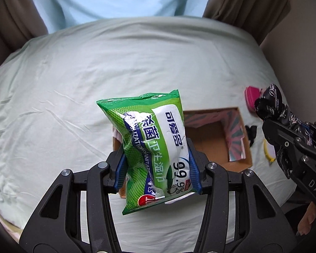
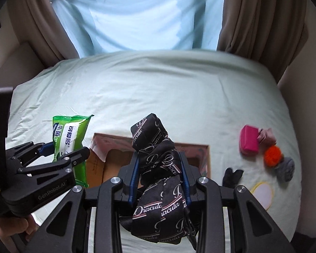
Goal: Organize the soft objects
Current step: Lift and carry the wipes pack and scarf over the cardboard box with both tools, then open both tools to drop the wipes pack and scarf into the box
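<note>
My left gripper (image 1: 157,168) is shut on a green pack of wet wipes (image 1: 153,143), held upright in the air over the near left part of an open cardboard box (image 1: 214,139). From the right wrist the same pack (image 2: 70,139) shows at the left with the left gripper (image 2: 63,154) clamped on it. My right gripper (image 2: 160,179) is shut on a bunched black cloth with white lettering (image 2: 158,168), which hangs above the box (image 2: 113,168). In the left wrist view that cloth (image 1: 271,103) and the right gripper (image 1: 292,139) sit at the right edge.
The box lies on a pale green bedsheet (image 2: 158,97). To its right on the bed lie a pink pouch (image 2: 249,141), an orange pom-pom (image 2: 272,156), a grey knitted ball (image 2: 286,168), a small black item (image 2: 232,177) and a yellow-rimmed oval (image 2: 262,194). Brown curtains (image 2: 259,14) hang behind.
</note>
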`<state>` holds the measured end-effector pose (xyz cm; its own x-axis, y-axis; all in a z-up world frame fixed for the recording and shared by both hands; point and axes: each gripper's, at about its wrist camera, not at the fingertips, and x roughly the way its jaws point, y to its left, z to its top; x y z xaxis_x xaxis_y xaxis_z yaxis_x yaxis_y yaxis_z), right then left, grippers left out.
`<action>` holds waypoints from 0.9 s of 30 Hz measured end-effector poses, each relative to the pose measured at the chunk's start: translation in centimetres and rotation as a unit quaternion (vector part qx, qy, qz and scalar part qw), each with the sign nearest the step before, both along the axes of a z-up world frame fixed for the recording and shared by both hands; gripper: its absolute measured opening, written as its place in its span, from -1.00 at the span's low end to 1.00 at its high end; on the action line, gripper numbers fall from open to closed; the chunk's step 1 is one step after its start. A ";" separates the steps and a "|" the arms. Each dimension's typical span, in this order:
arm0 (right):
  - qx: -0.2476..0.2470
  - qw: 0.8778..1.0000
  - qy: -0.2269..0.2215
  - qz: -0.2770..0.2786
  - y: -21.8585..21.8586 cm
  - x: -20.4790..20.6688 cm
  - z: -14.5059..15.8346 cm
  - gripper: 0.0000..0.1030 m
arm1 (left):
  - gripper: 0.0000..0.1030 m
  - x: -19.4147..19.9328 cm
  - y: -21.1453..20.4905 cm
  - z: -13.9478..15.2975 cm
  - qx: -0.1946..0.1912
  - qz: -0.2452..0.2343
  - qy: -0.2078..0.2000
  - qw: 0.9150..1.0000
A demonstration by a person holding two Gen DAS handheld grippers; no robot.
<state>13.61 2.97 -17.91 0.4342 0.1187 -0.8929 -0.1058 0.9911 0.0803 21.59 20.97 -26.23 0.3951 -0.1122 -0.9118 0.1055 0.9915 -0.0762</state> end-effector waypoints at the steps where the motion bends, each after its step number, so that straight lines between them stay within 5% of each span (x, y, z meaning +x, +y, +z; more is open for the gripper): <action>1: 0.004 1.000 0.011 -0.004 0.3 0.2 -0.6 -0.39 | -0.12 0.2 0.1 -0.8 0.000 -0.004 0.009 1.000; 16: 0.020 0.979 0.196 -0.045 0.1 5.9 -14.8 -0.39 | -0.12 3.1 -1.8 -13.7 0.030 -0.043 0.143 0.988; 24: 0.039 0.963 0.261 -0.060 -0.2 6.6 -20.0 -0.39 | -0.12 4.4 -2.6 -17.7 0.047 -0.066 0.184 0.980; 26: 0.046 0.960 0.268 -0.063 -0.3 6.6 -20.8 -0.39 | -0.07 4.5 -2.8 -17.8 0.052 -0.073 0.183 0.979; 27: 0.048 0.959 0.271 -0.065 -0.4 6.6 -21.1 -0.39 | 0.13 4.5 -2.9 -17.7 0.053 -0.077 0.180 0.979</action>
<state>20.18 2.61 -38.98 -0.0748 0.1887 -0.9792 0.1012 0.9783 0.1808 26.13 18.06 -43.95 0.0324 -0.0415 -0.9986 0.2402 0.9702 -0.0325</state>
